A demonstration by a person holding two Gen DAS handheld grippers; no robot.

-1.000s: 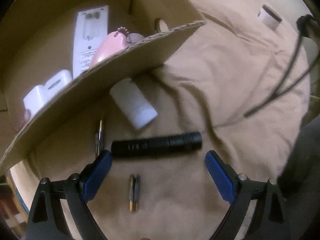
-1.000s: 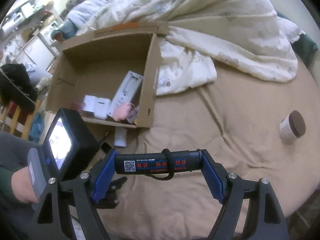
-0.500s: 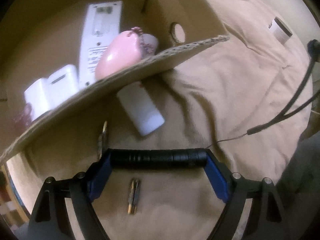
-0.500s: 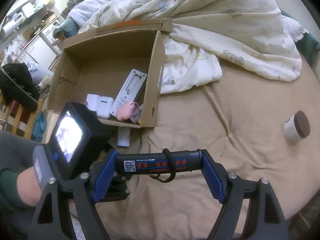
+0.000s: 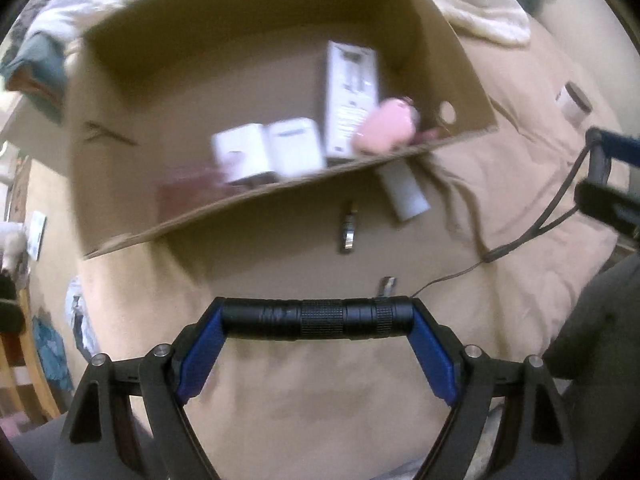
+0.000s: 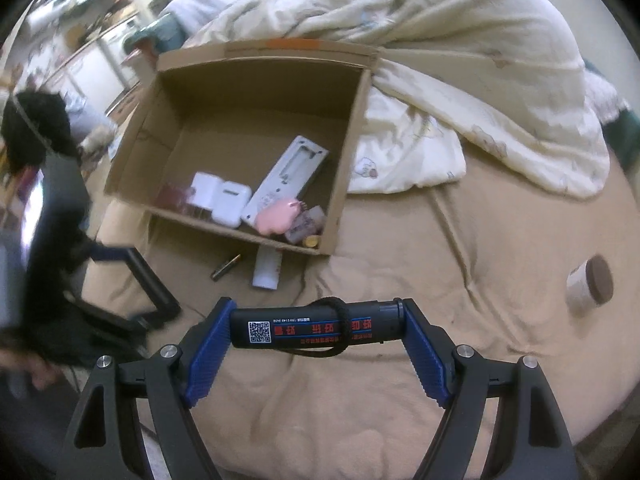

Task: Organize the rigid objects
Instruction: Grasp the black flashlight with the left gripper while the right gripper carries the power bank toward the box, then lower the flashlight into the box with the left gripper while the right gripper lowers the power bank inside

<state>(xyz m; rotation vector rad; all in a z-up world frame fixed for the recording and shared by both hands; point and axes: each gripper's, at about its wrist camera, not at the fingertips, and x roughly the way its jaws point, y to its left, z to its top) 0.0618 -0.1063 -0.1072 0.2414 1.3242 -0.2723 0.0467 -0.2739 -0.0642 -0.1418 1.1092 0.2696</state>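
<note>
My left gripper (image 5: 318,320) is shut on a black flashlight (image 5: 320,323), gripped end to end between the blue pads and lifted off the tan bedspread. Beyond it the open cardboard box (image 5: 304,196) holds a white remote (image 5: 350,96), a pink item (image 5: 386,126) and two white cases (image 5: 268,152). My right gripper (image 6: 316,326) is shut on a black stick (image 6: 304,330) with a QR label, red print and a looped cord, and hovers over the bed in front of the box (image 6: 344,152). In the right wrist view the left gripper (image 6: 150,280) is a dark blur.
A white tube (image 5: 404,194) and a battery (image 5: 349,228) lie on the bedspread just outside the box's near wall, with a second small piece (image 5: 387,285) closer to me. A brown-lidded jar (image 6: 590,284) sits at the right. A cream duvet (image 6: 460,80) is piled behind.
The left gripper closed on the flashlight, then lifted it off the bed, so the box now shows from higher up. The right gripper drifted slightly, still holding its stick.
</note>
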